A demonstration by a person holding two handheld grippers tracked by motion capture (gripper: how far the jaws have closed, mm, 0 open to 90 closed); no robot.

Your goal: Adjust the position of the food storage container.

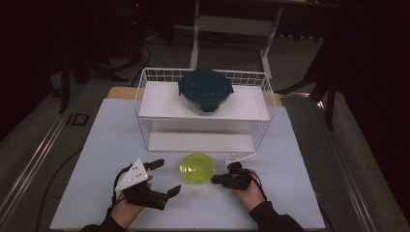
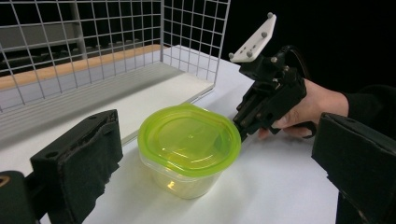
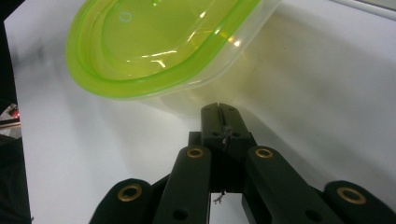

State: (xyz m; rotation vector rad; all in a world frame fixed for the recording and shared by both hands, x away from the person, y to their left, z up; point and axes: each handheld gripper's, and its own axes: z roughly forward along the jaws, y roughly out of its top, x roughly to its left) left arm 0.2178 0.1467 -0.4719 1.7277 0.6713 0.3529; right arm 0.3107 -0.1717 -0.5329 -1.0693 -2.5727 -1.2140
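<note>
Right gripper point(image 1: 216, 180): jaws pressed together, tip at, possibly touching, tub point(image 1: 197, 168) wall. Left gripper point(image 1: 167, 177): jaws spread wide, facing tub. Tub: lidded, near table point(image 1: 96, 145) front edge, before rack point(image 1: 203, 108).

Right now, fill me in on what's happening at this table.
A person works a small clear plastic tub with a lime-green lid, which sits on the white table before a white wire rack. The left tongs stand wide open beside it. The right tongs are shut, tips against the tub's wall under the lid's rim.
</note>
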